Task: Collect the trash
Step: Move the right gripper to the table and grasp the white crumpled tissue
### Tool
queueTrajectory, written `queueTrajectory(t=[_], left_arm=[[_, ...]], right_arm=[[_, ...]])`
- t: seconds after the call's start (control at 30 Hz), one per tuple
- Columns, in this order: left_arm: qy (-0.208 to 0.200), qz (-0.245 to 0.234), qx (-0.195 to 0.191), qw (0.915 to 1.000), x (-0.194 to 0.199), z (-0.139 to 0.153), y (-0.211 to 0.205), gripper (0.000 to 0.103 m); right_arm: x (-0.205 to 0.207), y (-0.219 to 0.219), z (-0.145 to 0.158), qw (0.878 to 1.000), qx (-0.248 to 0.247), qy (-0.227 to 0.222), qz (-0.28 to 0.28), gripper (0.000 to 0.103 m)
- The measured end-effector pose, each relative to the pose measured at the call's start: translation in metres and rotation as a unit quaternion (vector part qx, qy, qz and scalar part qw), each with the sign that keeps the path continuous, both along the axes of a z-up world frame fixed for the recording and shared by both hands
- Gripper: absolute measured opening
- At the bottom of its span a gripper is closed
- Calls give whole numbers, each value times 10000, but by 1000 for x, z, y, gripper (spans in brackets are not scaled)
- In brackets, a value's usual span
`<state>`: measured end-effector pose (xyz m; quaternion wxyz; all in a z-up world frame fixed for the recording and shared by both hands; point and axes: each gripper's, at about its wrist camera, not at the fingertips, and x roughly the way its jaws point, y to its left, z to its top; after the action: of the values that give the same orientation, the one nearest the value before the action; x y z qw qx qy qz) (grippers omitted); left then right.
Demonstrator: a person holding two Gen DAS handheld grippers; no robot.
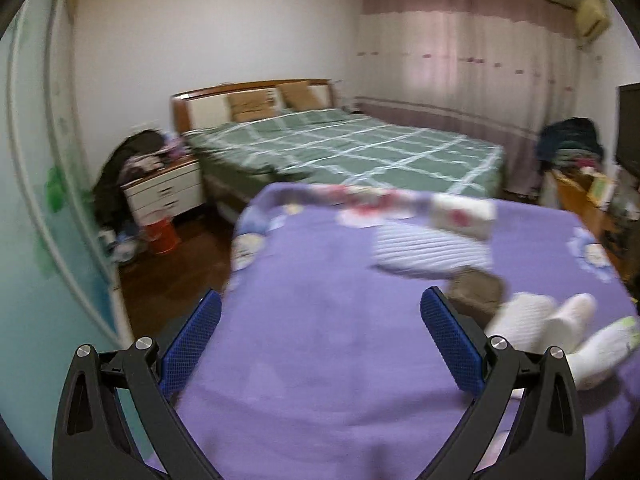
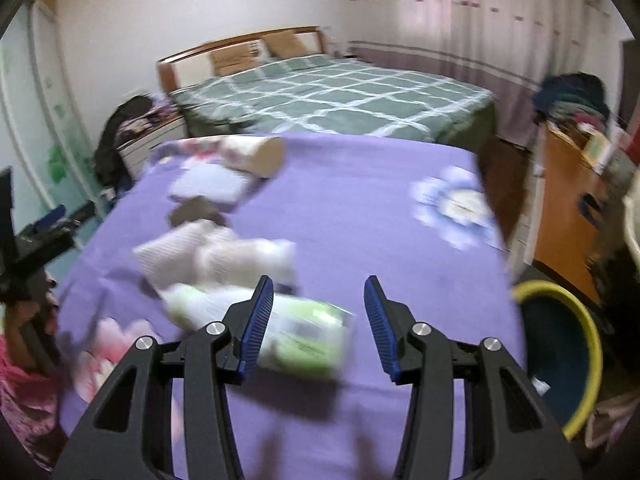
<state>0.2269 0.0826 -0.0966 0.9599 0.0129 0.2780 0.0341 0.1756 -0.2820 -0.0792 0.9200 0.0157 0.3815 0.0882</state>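
A: Where does the trash lie?

B: On the purple flower-print cloth (image 2: 360, 216) that covers the desk. The green-and-white plastic packet (image 2: 308, 332) lies near the front edge, just ahead of the right gripper (image 2: 318, 320). Beside it is a white bottle-like item with a pale green end (image 2: 192, 300); blur hides what exactly it is. Behind them sit the crumpled white tissue wads (image 2: 224, 256), a grey-brown crumpled lump (image 2: 196, 210), a flat pale striped pack (image 2: 208, 186) and a white-and-tan paper roll with red print (image 2: 256, 154) near the far edge.

A: And the jaws?

B: The right gripper's blue-padded jaws stand apart, holding nothing; the packet's near right corner lies between them in the view, though whether a pad touches it cannot be told. The left gripper (image 1: 320, 330) has its jaws spread wide over bare purple cloth, empty. Its right blue pad (image 1: 448, 336) sits just beside the grey-brown lump (image 1: 476, 290) and the white wads (image 1: 536, 320).

A: What room is there?

B: The right half of the cloth is bare apart from a printed blue flower (image 2: 452, 204). Past the right edge, low down, stands a dark blue bin with a yellow rim (image 2: 568, 344). Beyond the far edge is the bed with a green checked cover (image 1: 352, 148); dark wooden floor (image 1: 168, 276) shows off the left edge.
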Motion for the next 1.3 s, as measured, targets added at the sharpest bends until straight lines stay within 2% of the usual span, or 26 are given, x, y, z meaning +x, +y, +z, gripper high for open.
queueTrajectory(t=[0.17,0.37,0.4,0.5,0.53,0.73,0.8,0.87,0.93,1.0,1.07,1.3], left_arm=[[21,484,13,9988,4,-9,27,98],[-154,841,152,9962,-2,-7,33,98],[-174,869,133,9960,-3,-6,34,98],[-189,907,41,9957,-5,-5,37,98],[-186,908,30,9957,-6,-5,38,98],[-178,811,74,9965,-6,-4,31,98],[-186,779,111,9967,-6,-4,27,98],[-195,760,131,9968,-7,-4,25,98],[-195,752,128,9969,-8,-3,25,98],[-184,732,124,9971,-8,-3,24,98],[-185,719,130,9972,-10,-4,22,98],[-177,672,141,9975,-11,-4,19,98]], right_arm=[[28,65,-1,9975,-113,-7,696,45],[48,122,-16,9919,-391,187,1191,46],[51,126,-18,9913,-455,208,1214,46],[60,137,-26,9902,-710,240,1178,58],[63,139,-28,9899,-817,240,1137,59],[73,141,-49,9883,-988,471,1060,59],[73,144,-53,9871,-1146,405,1041,59],[70,144,-53,9864,-1279,335,980,49],[70,140,-52,9874,-1230,302,944,23],[72,135,-54,9889,-1031,436,974,8],[70,132,-53,9897,-974,402,965,5],[59,117,-27,9936,-297,226,1068,4]])
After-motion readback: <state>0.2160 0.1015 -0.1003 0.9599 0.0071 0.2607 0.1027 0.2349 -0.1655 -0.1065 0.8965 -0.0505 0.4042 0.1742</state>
